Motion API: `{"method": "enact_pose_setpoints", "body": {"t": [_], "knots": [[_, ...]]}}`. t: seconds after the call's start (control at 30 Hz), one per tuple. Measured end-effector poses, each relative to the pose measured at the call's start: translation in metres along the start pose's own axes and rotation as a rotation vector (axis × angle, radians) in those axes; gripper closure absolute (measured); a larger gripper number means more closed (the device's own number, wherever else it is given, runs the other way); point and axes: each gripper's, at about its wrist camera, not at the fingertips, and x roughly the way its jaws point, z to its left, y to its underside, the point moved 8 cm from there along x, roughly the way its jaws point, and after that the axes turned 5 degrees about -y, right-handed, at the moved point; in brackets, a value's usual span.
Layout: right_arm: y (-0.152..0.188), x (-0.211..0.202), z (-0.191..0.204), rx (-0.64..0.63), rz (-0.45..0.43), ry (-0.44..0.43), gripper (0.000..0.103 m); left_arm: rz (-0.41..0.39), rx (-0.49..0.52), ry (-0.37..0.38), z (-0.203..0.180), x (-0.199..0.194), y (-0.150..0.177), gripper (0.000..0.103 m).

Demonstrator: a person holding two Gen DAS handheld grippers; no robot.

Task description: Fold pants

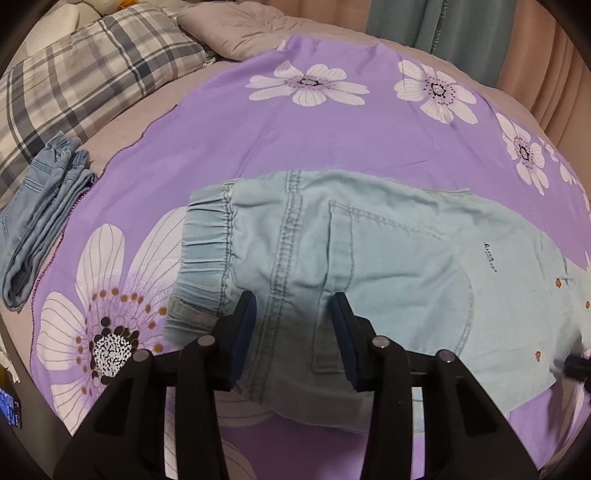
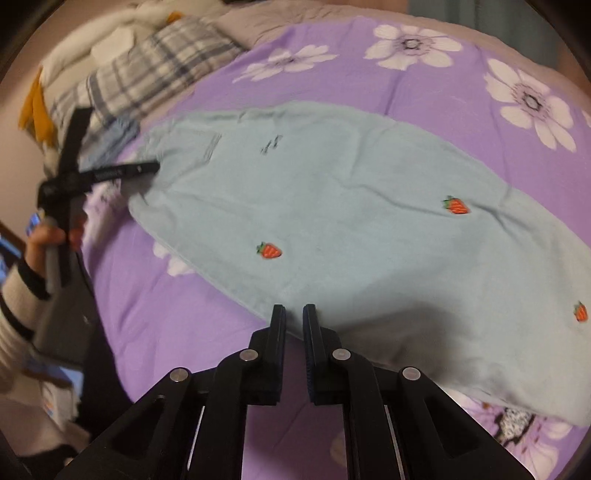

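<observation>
Surface: purple bedspread (image 1: 229,147) printed with large white flowers, spread over a bed; grey-beige bedding shows around its edges.
Room: a plaid pillow (image 1: 85,70) lies at the far left of the bed, and teal and pink curtains (image 1: 461,26) hang behind the far edge.
Pants: pale blue denim pants (image 1: 388,266) lie flat on the bedspread, sewn with small red strawberry patches (image 2: 269,251).
Long axis: in the left wrist view the pants run left to right, with the gathered elastic waistband (image 1: 207,236) at the left end and the leg fabric trailing off to the right.
Other garment: 1 darker blue folded pair of jeans (image 1: 40,221) lies at the left edge of the bedspread, well apart from the pale pants.
Left hand-held gripper (image 1: 291,306): fingers apart, poised over the seat of the pants near the waistband; whether the pads touch the cloth I cannot tell.
Right hand-held gripper (image 2: 294,314): fingers drawn nearly together with only a narrow gap, tips at the near edge of the pants, nothing visibly pinched between them.
Person: a hand (image 2: 51,236) in a striped sleeve grips the left tool's handle, seen blurred in the right wrist view.
</observation>
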Motion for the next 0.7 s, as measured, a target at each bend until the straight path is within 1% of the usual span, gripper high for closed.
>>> {"method": "enact_pose_setpoints", "body": {"t": [0.03, 0.07, 0.13, 0.2, 0.23, 0.3, 0.37, 0.4, 0.47, 0.5, 0.57, 0.6, 0.67, 0.7], "knots": [[-0.002, -0.003, -0.001, 0.007, -0.014, -0.002, 0.094, -0.009, -0.002, 0.016, -0.002, -0.004, 0.001, 0.057], [-0.006, -0.010, -0.003, 0.020, -0.046, -0.014, 0.094, -0.022, -0.006, 0.042, -0.005, -0.010, 0.002, 0.055], [-0.018, -0.018, -0.007, 0.060, -0.100, -0.053, 0.084, -0.045, -0.009, 0.078, -0.010, -0.016, -0.002, 0.049], [-0.032, -0.018, -0.014, 0.116, -0.139, -0.085, 0.050, -0.063, -0.018, 0.113, -0.014, -0.019, -0.007, 0.039], [-0.044, -0.012, -0.015, 0.146, -0.157, -0.091, 0.047, -0.061, -0.024, 0.119, -0.014, -0.017, -0.010, 0.039], [-0.064, -0.002, -0.015, 0.165, -0.173, -0.112, 0.047, -0.035, -0.040, 0.106, -0.009, -0.004, -0.012, 0.039], [-0.088, 0.012, -0.010, 0.170, -0.184, -0.129, 0.047, 0.011, -0.060, 0.086, -0.001, 0.011, -0.010, 0.040], [-0.099, 0.016, -0.008, 0.169, -0.187, -0.139, 0.047, 0.015, -0.064, 0.099, 0.000, 0.014, -0.008, 0.039], [-0.123, 0.028, -0.002, 0.164, -0.193, -0.165, 0.047, -0.007, -0.037, 0.094, -0.003, 0.012, -0.007, 0.038], [-0.139, 0.037, 0.001, 0.157, -0.187, -0.176, 0.047, -0.015, -0.012, 0.076, -0.005, 0.012, -0.005, 0.038], [-0.156, 0.049, 0.004, 0.142, -0.175, -0.171, 0.047, -0.025, 0.010, 0.062, -0.007, 0.012, -0.003, 0.035], [-0.168, 0.062, 0.006, 0.128, -0.157, -0.161, 0.047, -0.029, 0.017, 0.066, -0.008, 0.013, -0.003, 0.032], [-0.177, 0.078, 0.006, 0.098, -0.123, -0.135, 0.047, -0.029, 0.013, 0.082, -0.008, 0.014, -0.004, 0.029], [-0.180, 0.088, 0.007, 0.081, -0.090, -0.134, 0.047, -0.028, 0.009, 0.092, -0.008, 0.015, -0.004, 0.026]]}}
